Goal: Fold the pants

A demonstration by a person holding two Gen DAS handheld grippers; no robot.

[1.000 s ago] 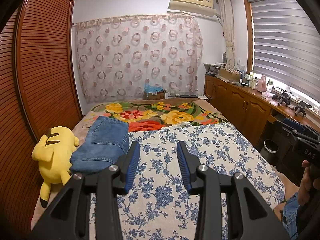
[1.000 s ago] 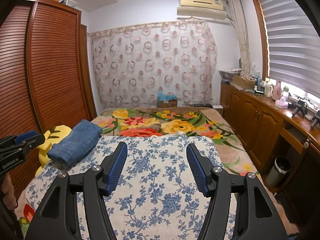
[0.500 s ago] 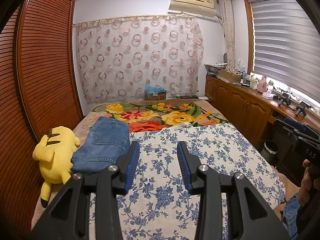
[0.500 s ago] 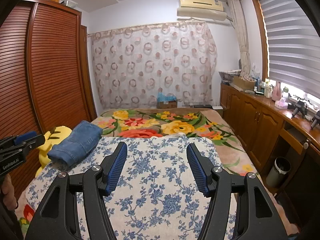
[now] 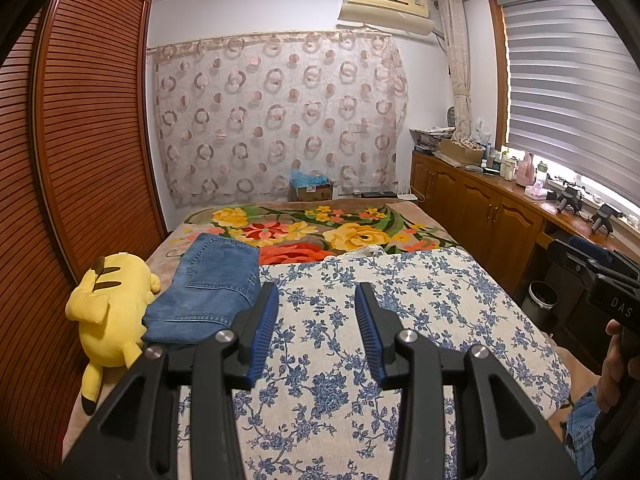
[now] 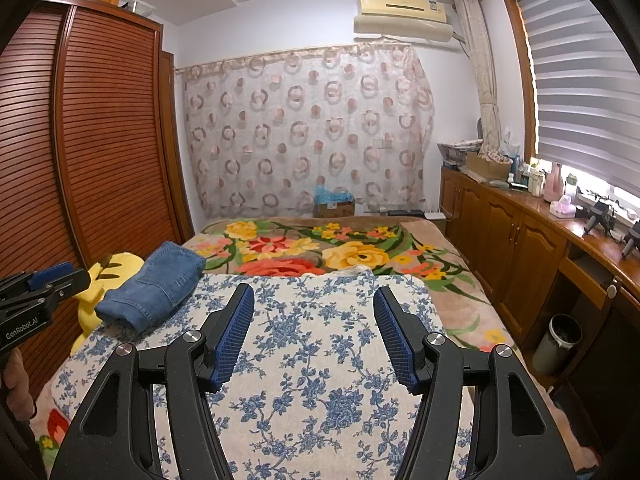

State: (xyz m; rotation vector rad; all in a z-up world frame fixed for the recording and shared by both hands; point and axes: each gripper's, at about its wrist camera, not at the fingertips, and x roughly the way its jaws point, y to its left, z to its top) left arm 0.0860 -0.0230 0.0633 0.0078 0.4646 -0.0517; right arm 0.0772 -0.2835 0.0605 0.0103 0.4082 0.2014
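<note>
From the left wrist camera I see my left claw [image 5: 316, 320] released, its blue pads spread apart with nothing between them, hovering above the blue-flowered bedspread [image 5: 420, 304]. The folded pants [image 5: 212, 288], blue denim with a back pocket facing up, lie on the bed to the left of that claw, just beyond its left finger and not touching it; part of their near edge is hidden behind the finger. A yellow plush toy [image 5: 108, 308] lies right against the pants on their left, next to the slatted wooden wardrobe [image 5: 80, 160]. From the right wrist camera my right claw [image 6: 314, 334] is also released, jaws wide and holding nothing, over the middle of the same bedspread; here the pants sit well apart to the far left, at the bedspread's left edge. Beyond the bedspread a bright floral blanket [image 6: 320, 248] covers the far part of the bed. As for writing, the left device at the left edge of the right view reads "GenRobot.AI" [image 6: 22, 327], and the right device at the right edge of the left view shows the letters "DAS" [image 5: 621, 307]. The air conditioner [image 5: 386, 10] above the circle-patterned curtain [image 5: 280, 116] carries a label too small to read.
</note>
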